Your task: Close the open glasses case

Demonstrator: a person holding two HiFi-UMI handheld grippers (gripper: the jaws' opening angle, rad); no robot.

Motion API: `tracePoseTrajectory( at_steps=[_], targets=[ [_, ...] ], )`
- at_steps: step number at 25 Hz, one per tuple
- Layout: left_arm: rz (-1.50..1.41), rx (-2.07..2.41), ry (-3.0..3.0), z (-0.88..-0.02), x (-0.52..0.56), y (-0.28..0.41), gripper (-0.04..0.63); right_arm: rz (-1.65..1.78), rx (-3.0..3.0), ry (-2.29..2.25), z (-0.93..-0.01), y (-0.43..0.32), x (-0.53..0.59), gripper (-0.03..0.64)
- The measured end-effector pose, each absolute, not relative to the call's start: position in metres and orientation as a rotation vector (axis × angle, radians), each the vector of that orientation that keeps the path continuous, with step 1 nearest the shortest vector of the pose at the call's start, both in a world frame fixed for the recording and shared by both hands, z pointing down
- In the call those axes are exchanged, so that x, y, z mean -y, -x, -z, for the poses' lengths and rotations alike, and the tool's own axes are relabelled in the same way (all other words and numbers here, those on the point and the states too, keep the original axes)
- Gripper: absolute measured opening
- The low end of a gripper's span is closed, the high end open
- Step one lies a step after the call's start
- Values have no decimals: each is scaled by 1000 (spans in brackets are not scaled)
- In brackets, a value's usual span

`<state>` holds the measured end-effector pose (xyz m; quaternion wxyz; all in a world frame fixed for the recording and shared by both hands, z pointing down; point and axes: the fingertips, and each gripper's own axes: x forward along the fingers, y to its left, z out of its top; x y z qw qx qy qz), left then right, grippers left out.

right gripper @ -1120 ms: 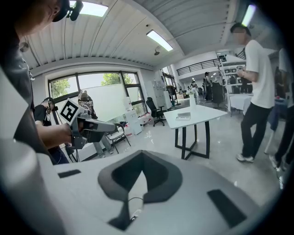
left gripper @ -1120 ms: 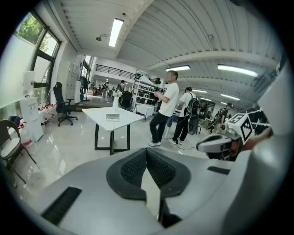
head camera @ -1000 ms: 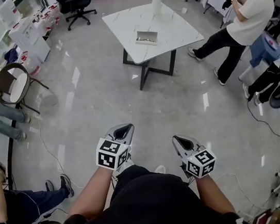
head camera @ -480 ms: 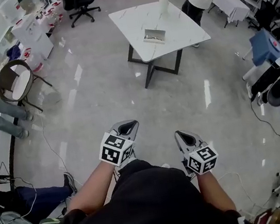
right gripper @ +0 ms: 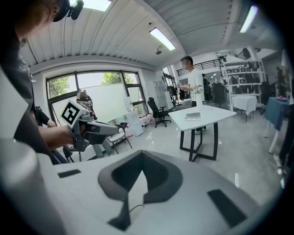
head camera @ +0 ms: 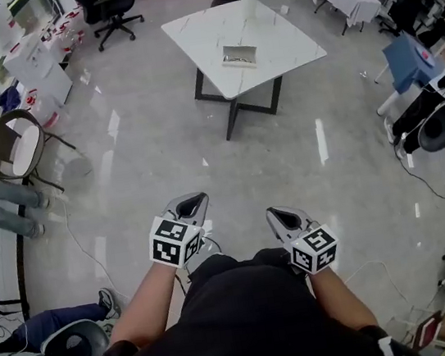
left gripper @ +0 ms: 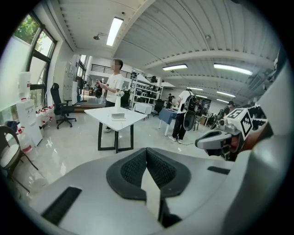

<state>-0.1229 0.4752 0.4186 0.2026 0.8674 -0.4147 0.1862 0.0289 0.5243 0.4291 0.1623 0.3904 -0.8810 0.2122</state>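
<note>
Room view has swung slightly; bystander has walked round behind white table; glasses case sits on it, well away from us; left gripper and right gripper stay pinched together, empty; we judge the approach not begun.

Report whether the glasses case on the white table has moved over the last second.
No. The glasses case lies at the same spot near the middle of the white table, this side of the vase; only the camera shifted.
</note>
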Motion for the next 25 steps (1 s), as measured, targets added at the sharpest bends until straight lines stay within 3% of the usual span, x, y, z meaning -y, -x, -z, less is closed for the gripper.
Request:
tracePoseTrajectory(
  at_steps=[6,15,25],
  targets=[
    [-490,1172,-2365,-433,-478,145,3,-613,2493,-1117,-436,-19,-518,2],
    [-500,1104,-2366,-445,-457,122,3,-636,2481,-1162,-445,-27,-479,2],
    [-521,1171,-2388,-422,-365,115,3,-641,2537,-1190,-430,-43,-377,2]
  ],
)
